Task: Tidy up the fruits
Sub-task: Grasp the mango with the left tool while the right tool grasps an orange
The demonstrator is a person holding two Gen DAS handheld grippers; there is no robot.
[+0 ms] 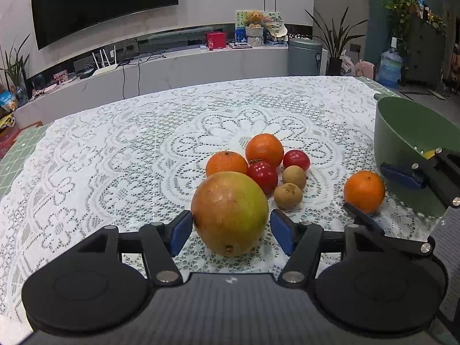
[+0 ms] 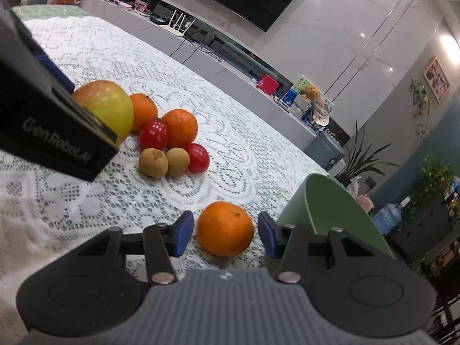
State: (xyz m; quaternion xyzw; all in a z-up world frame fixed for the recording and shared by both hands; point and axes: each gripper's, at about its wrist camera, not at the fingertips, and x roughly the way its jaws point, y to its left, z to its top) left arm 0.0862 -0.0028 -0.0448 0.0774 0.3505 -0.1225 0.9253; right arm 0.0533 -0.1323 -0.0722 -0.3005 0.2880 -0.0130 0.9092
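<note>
While most fruit is still lying on the tabletop (image 1: pixel 115 149), the task is looking barely started. Green bowl (image 1: pixel 402 155) as landmark: a lone orange (image 2: pixel 225 228) is sitting just beside it, between the right gripper (image 2: pixel 225 231) jaws, which are bracketing it with slim gaps, not pressing. Farther from the bowl, the mango (image 1: pixel 230 212) is sitting between the left gripper (image 1: pixel 230 231) jaws, standing wide, the pads looking just clear of it. Beyond the mango, two oranges, two red fruits and two brown fruits are clustering, well apart from the bowl. Something yellow is peeking inside the bowl; cannot tell what. Nearly everything is left to move.
</note>
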